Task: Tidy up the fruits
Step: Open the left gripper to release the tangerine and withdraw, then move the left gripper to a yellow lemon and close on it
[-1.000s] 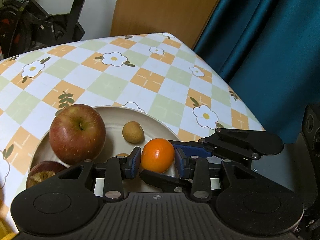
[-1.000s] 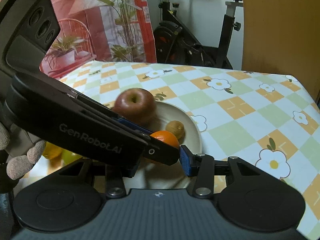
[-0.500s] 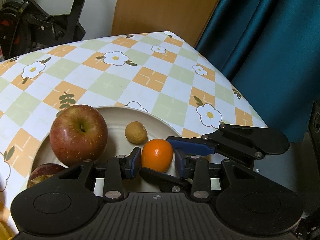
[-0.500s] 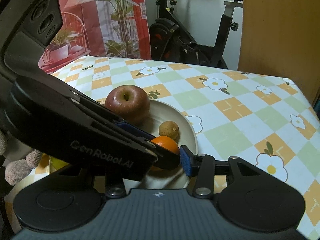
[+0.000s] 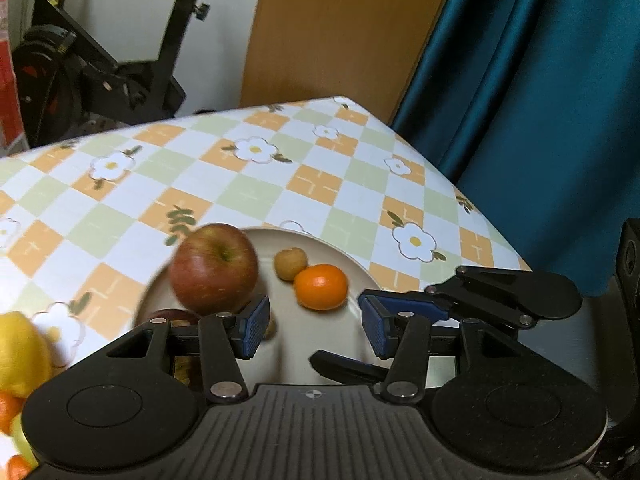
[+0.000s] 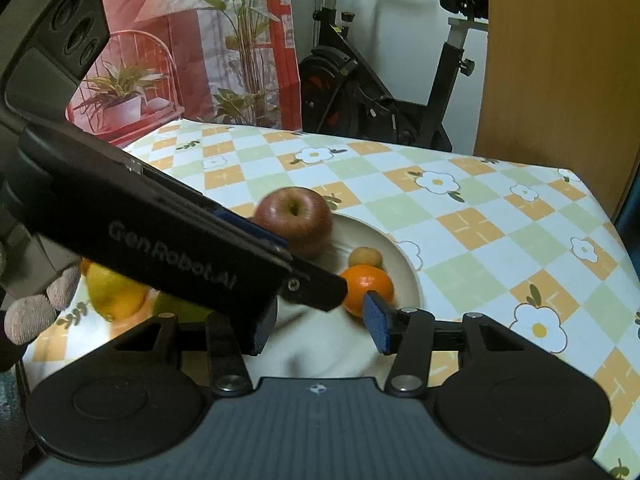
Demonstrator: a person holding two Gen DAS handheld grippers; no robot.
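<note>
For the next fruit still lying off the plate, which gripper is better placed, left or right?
Left, probably. The left gripper is open and empty, and the yellow lemon lies on its side, beside the plate. The right gripper sits farther from it, behind the left one.

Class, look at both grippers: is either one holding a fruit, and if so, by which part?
Neither. The left gripper is open, the orange lying free on the plate; the right gripper is open too.

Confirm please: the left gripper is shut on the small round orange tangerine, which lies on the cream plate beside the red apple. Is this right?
Not quite. The left gripper is open, jaws apart and clear of the small round orange tangerine, as the left wrist view shows. It does lie on the cream plate beside the red apple.
</note>
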